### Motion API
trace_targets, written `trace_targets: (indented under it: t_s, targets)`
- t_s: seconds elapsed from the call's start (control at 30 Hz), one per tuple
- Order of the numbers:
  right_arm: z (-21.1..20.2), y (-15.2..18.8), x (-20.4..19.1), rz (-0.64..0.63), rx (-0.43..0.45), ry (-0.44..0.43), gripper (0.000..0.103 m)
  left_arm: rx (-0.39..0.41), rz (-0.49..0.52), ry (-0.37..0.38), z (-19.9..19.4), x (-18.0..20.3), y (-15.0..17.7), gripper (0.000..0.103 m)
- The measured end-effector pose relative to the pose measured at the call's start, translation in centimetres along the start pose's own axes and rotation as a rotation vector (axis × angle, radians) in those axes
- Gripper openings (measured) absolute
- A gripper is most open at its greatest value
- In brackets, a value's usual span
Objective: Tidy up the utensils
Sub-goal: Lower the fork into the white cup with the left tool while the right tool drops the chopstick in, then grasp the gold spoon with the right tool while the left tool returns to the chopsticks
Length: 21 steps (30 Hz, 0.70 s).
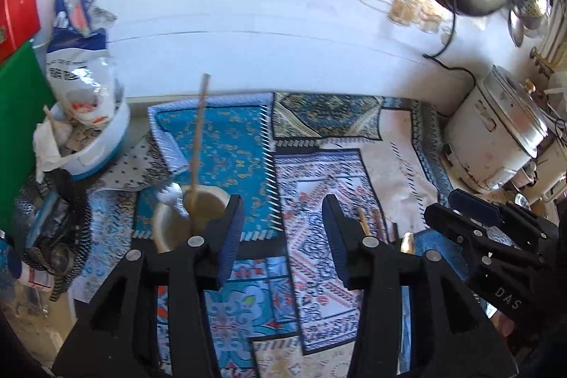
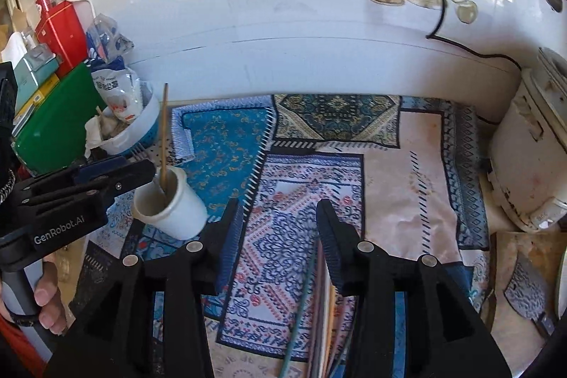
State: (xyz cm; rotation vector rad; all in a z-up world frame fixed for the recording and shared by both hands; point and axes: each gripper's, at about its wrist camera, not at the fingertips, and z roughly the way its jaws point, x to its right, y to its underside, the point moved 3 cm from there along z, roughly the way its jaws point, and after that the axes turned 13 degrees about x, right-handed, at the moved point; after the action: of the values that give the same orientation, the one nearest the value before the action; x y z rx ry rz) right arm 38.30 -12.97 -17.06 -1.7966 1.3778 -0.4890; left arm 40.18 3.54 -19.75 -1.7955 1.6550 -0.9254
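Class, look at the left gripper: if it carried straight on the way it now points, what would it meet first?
Most likely the patterned cloth on the counter: the left gripper stands open and empty, aimed down between its fingers. The white cup lies just left of that line.

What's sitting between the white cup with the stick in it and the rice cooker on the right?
Only the patterned cloth; in the right wrist view nothing stands between cup and rice cooker.

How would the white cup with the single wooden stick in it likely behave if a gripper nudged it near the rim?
The white cup is tall, so a high nudge would probably tip it. It sits on patterned cloth, which may grip rather than let it slide. The leaning stick would likely swing or rattle.
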Motion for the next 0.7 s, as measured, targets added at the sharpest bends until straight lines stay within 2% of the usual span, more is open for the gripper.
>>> trace_targets:
  t_s: [0.2,0.4,0.57,0.7]
  targets:
    - [-0.2,2.0,5.4,0.042,-0.044,0.076,0.040,-0.083,0.053,0.037,2.9,5.1,2.0,0.045]
    - [-0.1,4.1,9.2,0.062,-0.092,0.127,0.040,-0.185,0.074,0.046,6.3,8.0,4.9,0.045]
    - [0.9,6.6,11.1,0.077,-0.152,0.126,0.040,-0.263,0.092,0.029,8.7,8.9,7.6,0.045]
    - [2.4,9.2,11.3,0.093,-0.239,0.085,0.040,-0.326,0.104,-0.006,10.2,8.8,9.7,0.045]
